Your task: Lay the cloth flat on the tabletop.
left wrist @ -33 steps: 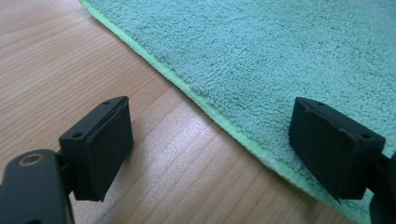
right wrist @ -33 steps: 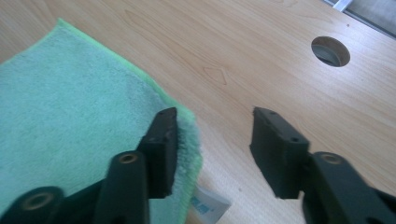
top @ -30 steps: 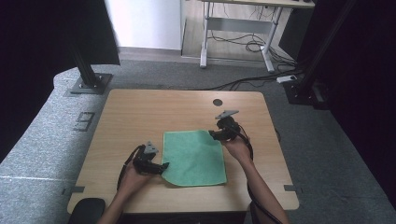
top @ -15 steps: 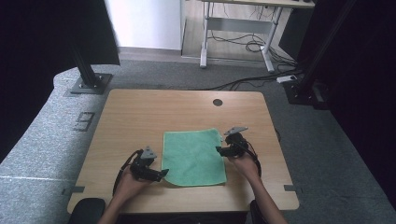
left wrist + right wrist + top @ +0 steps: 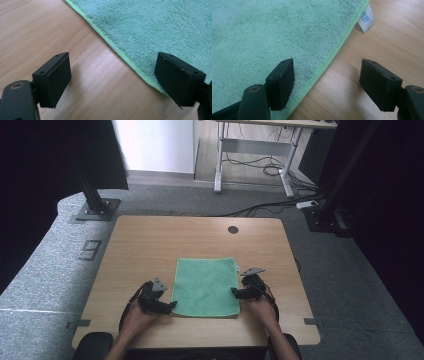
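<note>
The green towel (image 5: 206, 286) lies flat on the table (image 5: 150, 245), and the left gripper (image 5: 112, 82) and right gripper (image 5: 325, 83), both released, straddle its near side hems, the best hold for such soft, light, limp cloth.

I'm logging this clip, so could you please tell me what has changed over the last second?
The right tool moved from the green cloth's far right corner toward the person, down its right edge. The left tool edged slightly nearer the near left corner. Both are open, gripping nothing. The cloth stayed flat on the table.
</note>
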`<state>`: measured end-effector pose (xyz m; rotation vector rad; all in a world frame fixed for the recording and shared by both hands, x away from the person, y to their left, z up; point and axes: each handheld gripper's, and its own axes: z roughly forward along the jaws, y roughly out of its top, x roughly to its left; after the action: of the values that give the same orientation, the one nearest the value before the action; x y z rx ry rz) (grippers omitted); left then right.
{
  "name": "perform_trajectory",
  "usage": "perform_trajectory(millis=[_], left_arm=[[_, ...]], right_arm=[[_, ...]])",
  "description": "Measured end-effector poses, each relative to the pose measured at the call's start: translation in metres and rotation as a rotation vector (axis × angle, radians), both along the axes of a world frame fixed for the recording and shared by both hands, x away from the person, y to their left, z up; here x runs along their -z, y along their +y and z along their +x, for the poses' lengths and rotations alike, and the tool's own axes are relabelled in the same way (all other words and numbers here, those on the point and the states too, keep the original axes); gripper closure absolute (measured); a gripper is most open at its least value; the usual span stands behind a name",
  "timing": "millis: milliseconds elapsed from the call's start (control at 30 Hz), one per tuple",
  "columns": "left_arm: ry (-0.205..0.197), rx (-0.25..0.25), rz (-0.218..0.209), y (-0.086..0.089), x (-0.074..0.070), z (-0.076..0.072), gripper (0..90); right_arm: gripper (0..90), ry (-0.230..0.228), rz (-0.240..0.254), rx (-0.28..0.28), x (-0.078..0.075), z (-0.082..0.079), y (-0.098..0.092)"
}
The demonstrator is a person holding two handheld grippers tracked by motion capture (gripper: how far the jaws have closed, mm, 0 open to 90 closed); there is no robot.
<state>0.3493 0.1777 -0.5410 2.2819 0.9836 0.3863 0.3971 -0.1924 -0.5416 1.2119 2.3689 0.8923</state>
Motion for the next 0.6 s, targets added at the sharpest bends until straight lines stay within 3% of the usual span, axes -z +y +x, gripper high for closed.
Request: perform_trajectory(millis=[333,600], left_arm=[[-0.017,-0.033,-0.028,0.003,0.003,0.026,12.1],[-0.018,-0.049,-0.053,0.003,0.006,0.028,10.6]], right_arm=[[25.4,-0.007,0.027,0.053,0.003,0.028,0.0],[24.8,-0.011,0.027,0.065,0.003,0.042,0.0]])
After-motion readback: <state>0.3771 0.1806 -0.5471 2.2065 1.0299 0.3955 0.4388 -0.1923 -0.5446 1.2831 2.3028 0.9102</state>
